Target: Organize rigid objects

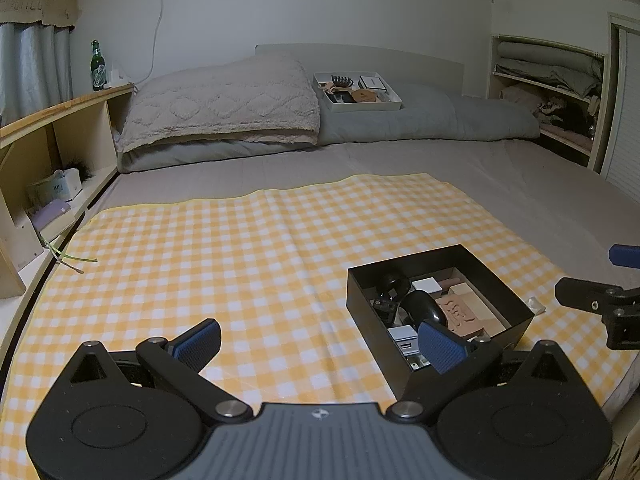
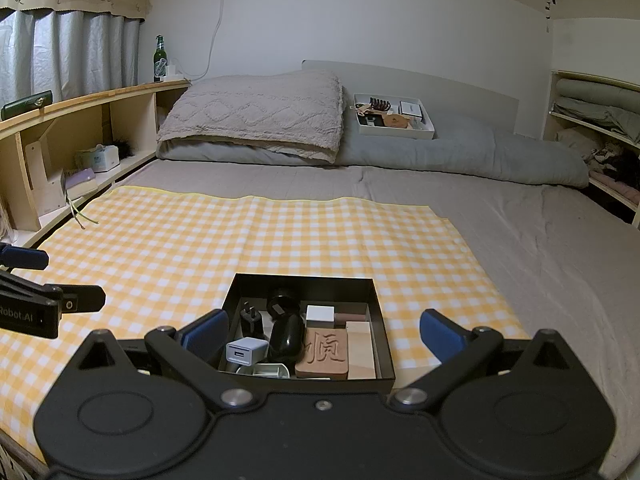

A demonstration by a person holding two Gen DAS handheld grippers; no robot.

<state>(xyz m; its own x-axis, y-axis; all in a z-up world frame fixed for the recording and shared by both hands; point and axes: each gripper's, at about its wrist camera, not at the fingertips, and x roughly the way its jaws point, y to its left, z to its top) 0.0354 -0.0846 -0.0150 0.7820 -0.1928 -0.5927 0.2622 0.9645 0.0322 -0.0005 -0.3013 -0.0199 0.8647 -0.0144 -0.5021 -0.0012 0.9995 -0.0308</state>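
Basically all rigid, light: black box (image 2: 306, 280) near front edge of checked cloth (image 2: 200, 240), holding white charger (image 2: 245, 350), glossy black case (image 2: 286, 340) (slippery, pinch across flanks), wooden block (image 2: 324, 354) carved "顺". Left gripper (image 1: 318, 342), marked "Robot.AI", spread and empty; right gripper (image 2: 324, 332) same.

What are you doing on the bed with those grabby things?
Tidying small hard things. A black box on the yellow checked cloth already holds chargers, a carved wooden block and other bits. Both tongs, left and right, are open and holding nothing. The right one hovers by the box.
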